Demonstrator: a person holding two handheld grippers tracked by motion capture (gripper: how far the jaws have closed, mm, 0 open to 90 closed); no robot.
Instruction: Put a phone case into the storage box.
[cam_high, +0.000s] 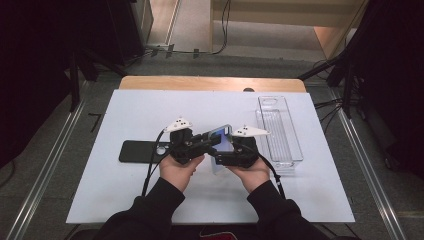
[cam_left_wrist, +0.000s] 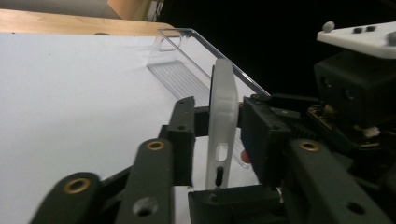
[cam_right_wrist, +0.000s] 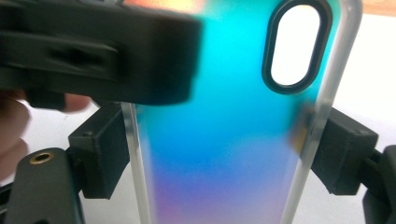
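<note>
Surroundings: dark floor and metal rails are framing your bench (cam_high: 150, 105), which is wearing a white sheet over a wooden top.

High view, hands: you are holding the left gripper (cam_high: 212, 140) and the right gripper (cam_high: 220, 152) close together near the bench's middle, just in front of your body.

High view, phone case: the phone case (cam_high: 222, 137) is standing up off the sheet between the two grippers, its blue face tilting toward you.

High view, other things: a black phone (cam_high: 137, 151) is lying flat on the sheet just to the left of your left hand; a clear tray (cam_high: 277, 127) is sitting to the right of your right hand, running lengthwise away from you.

Left gripper view: you are looking along the case's frosted edge (cam_left_wrist: 223, 121), standing upright between your left jaws. A gap is showing on the left side, while the right pad is sitting at the edge or just beside it; I cannot tell whether it is touching. The jaws are standing part-open, not clamping.

Right gripper view: your right jaws are pressing on both long edges of the case (cam_right_wrist: 224, 154), holding it across its width. Its blue-to-violet back and oval camera cutout (cam_right_wrist: 294, 44) are facing the lens, and a left jaw is crossing the upper left, blurred.
</note>
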